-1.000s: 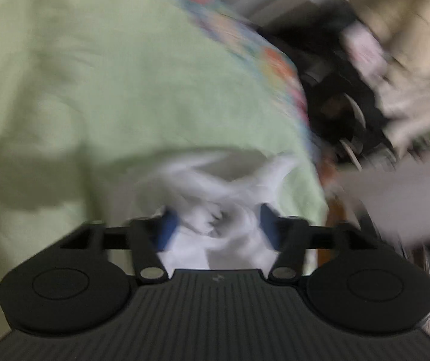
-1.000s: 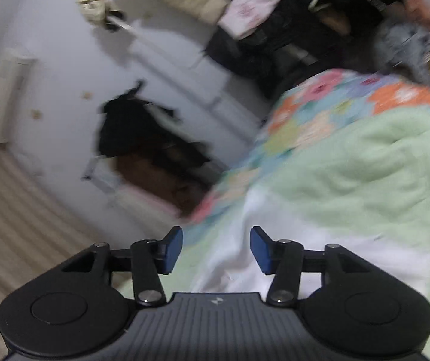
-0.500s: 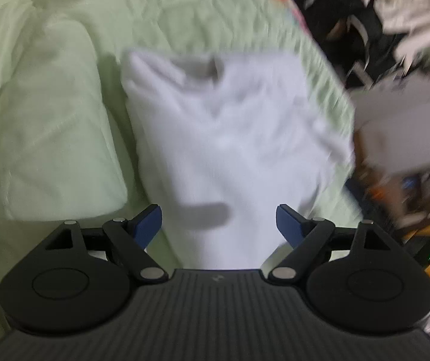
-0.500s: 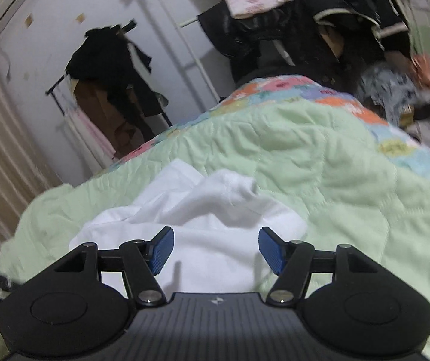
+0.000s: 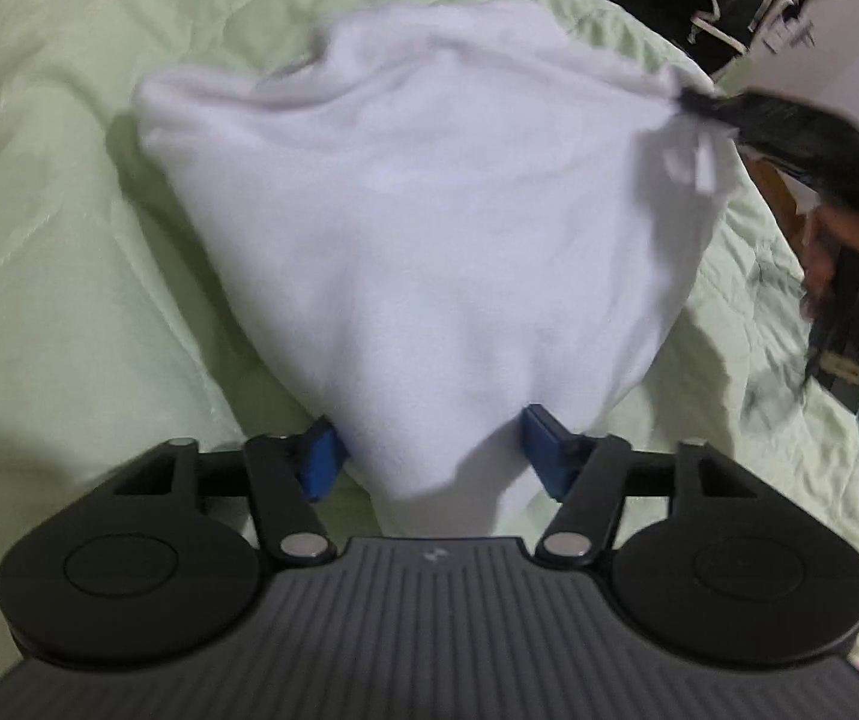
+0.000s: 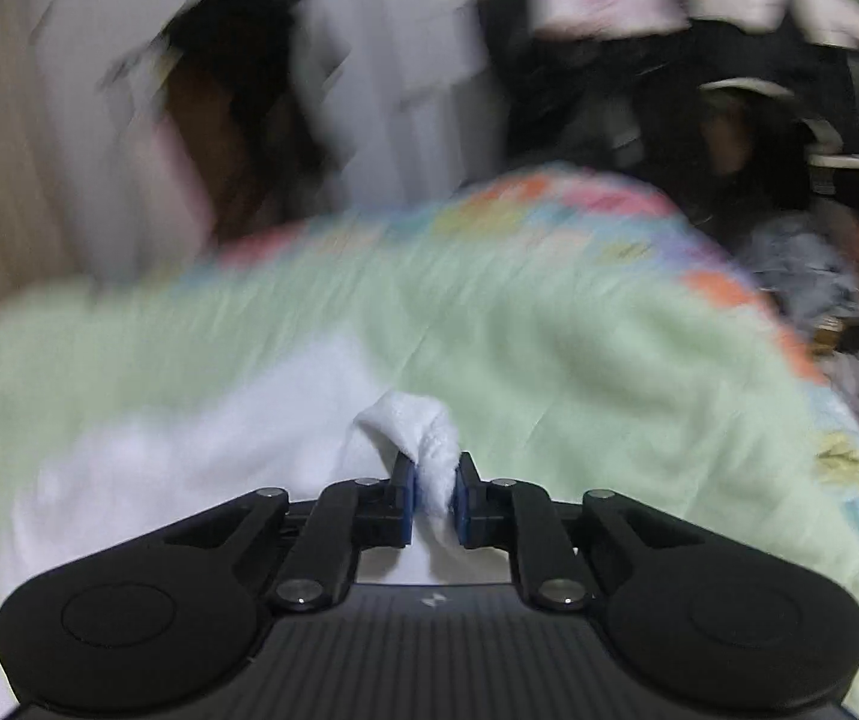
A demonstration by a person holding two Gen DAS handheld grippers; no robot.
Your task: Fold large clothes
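White fleece garment [image 5: 429, 228] lying on a pale green quilt [image 5: 69, 240], its near end drawn to a point between the fingers of the left gripper [image 5: 429, 450], whose jaws stand wide apart, flanking the cloth without clamping it. Right gripper [image 6: 434, 495]: jaws narrowed onto a pinched fold of the same garment [image 6: 423, 438], lifted slightly above the quilt [image 6: 579, 372]. No containers visible.

A bed carries a pale green quilt [image 5: 69, 276] with a patchwork floral border [image 6: 549, 204] along its far edge. A white garment [image 5: 429, 228] lies directly on the quilt, near that border.
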